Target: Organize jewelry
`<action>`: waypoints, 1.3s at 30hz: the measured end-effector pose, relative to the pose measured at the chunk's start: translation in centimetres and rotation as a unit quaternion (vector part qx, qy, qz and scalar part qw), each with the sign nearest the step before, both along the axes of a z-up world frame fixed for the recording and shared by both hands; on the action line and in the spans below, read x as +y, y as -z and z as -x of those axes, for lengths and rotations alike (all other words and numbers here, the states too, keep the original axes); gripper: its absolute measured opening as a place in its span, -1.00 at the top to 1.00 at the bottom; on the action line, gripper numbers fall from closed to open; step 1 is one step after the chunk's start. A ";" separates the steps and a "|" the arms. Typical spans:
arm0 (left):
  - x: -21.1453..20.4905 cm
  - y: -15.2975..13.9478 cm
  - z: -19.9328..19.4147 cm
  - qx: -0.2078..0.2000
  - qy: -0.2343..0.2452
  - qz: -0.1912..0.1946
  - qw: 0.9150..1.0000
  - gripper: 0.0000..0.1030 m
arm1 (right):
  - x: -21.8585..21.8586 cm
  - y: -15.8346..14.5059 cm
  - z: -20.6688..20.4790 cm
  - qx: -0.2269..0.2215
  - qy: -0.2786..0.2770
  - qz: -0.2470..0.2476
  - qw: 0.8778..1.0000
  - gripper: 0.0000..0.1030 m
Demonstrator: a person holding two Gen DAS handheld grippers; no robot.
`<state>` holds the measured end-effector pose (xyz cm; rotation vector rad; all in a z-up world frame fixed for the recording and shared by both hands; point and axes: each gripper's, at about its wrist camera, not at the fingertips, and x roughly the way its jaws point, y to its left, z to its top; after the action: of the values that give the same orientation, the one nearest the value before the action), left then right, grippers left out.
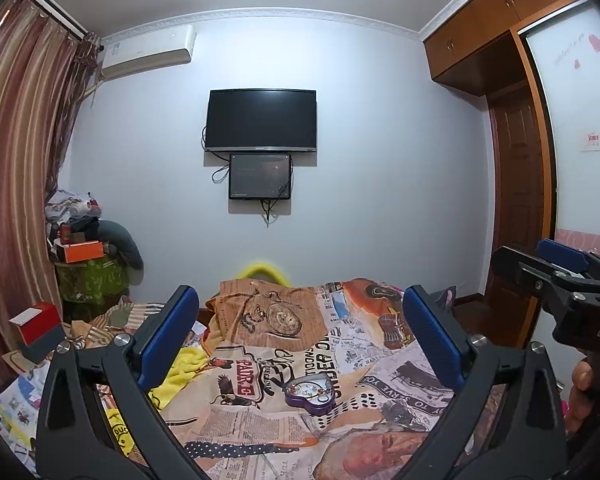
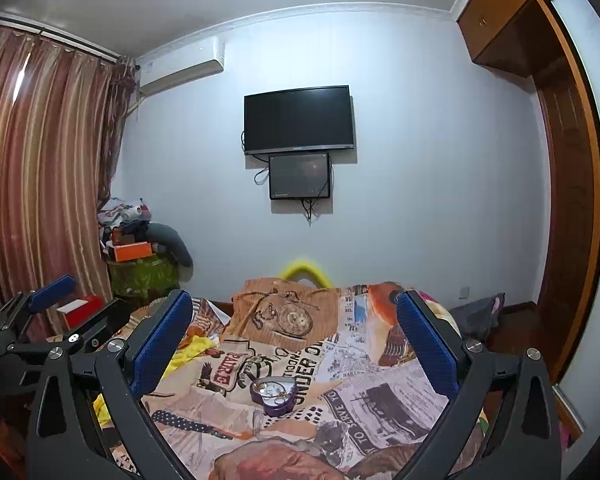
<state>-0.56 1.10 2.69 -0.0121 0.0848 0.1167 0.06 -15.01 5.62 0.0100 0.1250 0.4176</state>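
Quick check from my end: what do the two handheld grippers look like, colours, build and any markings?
Both match. The left gripper and right gripper have black angular frames with triangular cut-outs, silver round bolts at the pivots and ribbed blue pads on the fingers. White letters, cut off by the picture's edge, mark the right gripper's body. No cables or sleeves show.

The purple heart-shaped box (image 1: 310,394) lies open on the bed (image 1: 400,380), and the printed cover around it is flat and free on every side. My left tool (image 1: 300,342) and my right tool (image 2: 294,342) both stand wide with nothing between their blue pads, so the way straight to the box is clear. Left of the box a yellow cloth (image 1: 180,376) is bunched up. Behind the box the cover rises in a fold.
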 end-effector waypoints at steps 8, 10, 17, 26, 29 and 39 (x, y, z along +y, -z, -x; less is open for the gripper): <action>-0.3 0.4 -0.4 0.008 0.000 -0.004 1.000 -0.99 | 0.1 0.0 0.4 0.002 0.002 0.015 1.000 -0.97; -0.2 0.4 -0.6 0.010 0.001 -0.003 1.000 -0.99 | 0.2 0.0 0.4 0.004 0.001 0.017 1.000 -0.97; -0.2 0.5 -0.8 0.013 0.002 -0.001 1.000 -0.99 | 0.1 -0.1 0.4 0.007 0.001 0.019 1.000 -0.97; 0.2 0.6 -1.0 0.015 0.002 0.006 1.000 -0.99 | 0.1 -0.2 0.3 0.013 0.001 0.017 1.000 -0.97; 0.3 0.6 -1.0 0.015 0.002 0.009 1.000 -0.99 | 0.2 -0.1 0.2 0.015 0.002 0.018 1.000 -0.97; 0.6 1.0 -1.6 0.022 0.010 0.018 1.000 -0.99 | 0.2 0.0 0.1 0.018 0.002 0.017 1.000 -0.97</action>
<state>1.04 1.68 1.68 -0.0442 0.1313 0.0963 -0.05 -14.82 5.67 -0.0159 0.1672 0.4120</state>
